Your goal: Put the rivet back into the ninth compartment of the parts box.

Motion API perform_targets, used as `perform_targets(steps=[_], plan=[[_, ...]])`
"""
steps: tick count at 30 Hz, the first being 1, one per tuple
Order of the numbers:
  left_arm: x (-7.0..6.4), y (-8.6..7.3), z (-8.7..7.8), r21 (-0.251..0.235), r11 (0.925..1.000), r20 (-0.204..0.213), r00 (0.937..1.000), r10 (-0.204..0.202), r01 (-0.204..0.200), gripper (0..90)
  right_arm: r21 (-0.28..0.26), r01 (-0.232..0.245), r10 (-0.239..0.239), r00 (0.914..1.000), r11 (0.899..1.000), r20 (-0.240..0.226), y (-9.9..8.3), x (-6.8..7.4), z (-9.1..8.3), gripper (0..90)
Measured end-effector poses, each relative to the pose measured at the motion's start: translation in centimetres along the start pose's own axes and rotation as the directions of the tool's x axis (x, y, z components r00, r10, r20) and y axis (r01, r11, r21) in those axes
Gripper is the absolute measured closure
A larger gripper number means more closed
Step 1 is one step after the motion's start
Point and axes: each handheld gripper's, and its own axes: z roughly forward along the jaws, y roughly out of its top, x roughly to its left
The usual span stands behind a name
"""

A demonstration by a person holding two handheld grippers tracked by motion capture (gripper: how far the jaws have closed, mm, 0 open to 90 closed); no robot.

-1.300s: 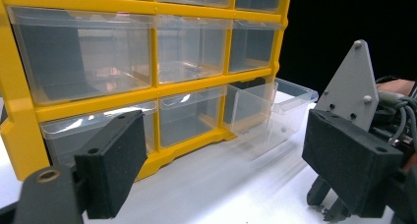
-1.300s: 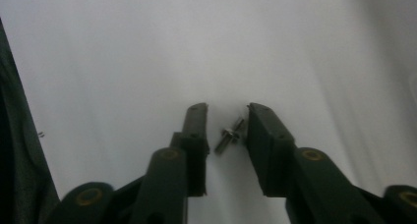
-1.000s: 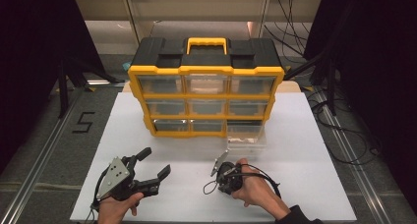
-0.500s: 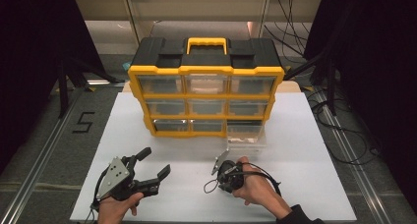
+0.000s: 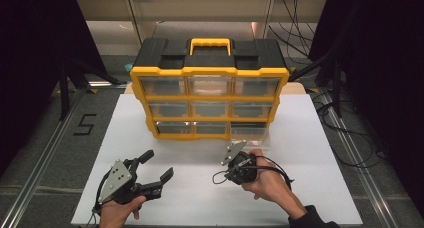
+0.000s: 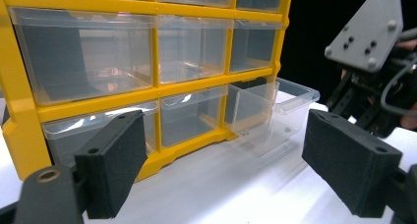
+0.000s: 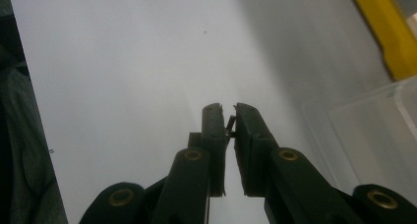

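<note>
Hardly changed from a second ago: right gripper (image 5: 231,155) still just before the pulled-out drawer (image 5: 251,134), left gripper (image 5: 156,165) still resting low at the near left, well apart from it. Right jaws pressed nearly together, pinching a small dark screw (image 7: 230,124) between their tips. Left jaws spread wide, holding nothing. White table (image 5: 310,153) underneath; grey floor and black curtains around. Yellow-and-black organizer (image 5: 210,73) standing at the table's middle, clear drawers shut except the bottom right one. Drawer contents hard to tell through the plastic.
</note>
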Motion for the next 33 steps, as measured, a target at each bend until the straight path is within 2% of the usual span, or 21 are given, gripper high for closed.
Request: perform_targets(steps=[3,8,11,20,21,23,32,33], plan=[[0.0,0.0,0.0,0.001,1.0,0.001,1.0,0.001,-0.001,16.3,-0.031,0.001,-0.001,0.9999,1.0,0.014,0.1,-0.3,-0.8,83.6],[0.0,0.0,0.0,0.002,1.0,0.001,1.0,0.002,-0.002,16.3,-0.054,-0.007,0.009,0.9996,0.998,0.029,0.3,-0.5,-1.6,83.6],[0.0,0.0,0.0,0.001,1.0,0.0,1.0,0.002,-0.002,16.3,-0.092,-0.001,0.006,0.9984,0.996,0.056,0.5,-0.7,-2.2,83.6],[0.0,0.0,0.0,0.003,1.0,0.001,1.0,0.0,0.0,16.2,-0.143,-0.024,0.033,0.9972,0.989,0.068,0.6,-1.5,-3.7,83.6],[-0.1,0.0,0.0,0.002,1.0,0.0,1.0,-0.003,0.003,16.3,-0.158,-0.026,0.04,0.9952,0.987,0.089,0.6,-1.7,-4.0,83.6],[-0.1,0.0,0.0,0.001,1.0,0.0,1.0,-0.003,0.003,16.2,-0.176,-0.029,0.047,0.9938,0.984,0.101,0.5,-2.0,-4.4,83.6],[-0.1,0.0,0.0,0.002,1.0,-0.001,1.0,-0.002,0.002,16.3,-0.234,-0.054,0.083,0.9899,0.971,0.115,-0.1,-3.2,-6.6,83.5],[-0.1,0.0,0.0,0.003,1.0,0.0,1.0,-0.002,0.002,16.3,-0.247,-0.065,0.1,0.9864,0.967,0.131,-0.1,-3.2,-6.7,83.6]])
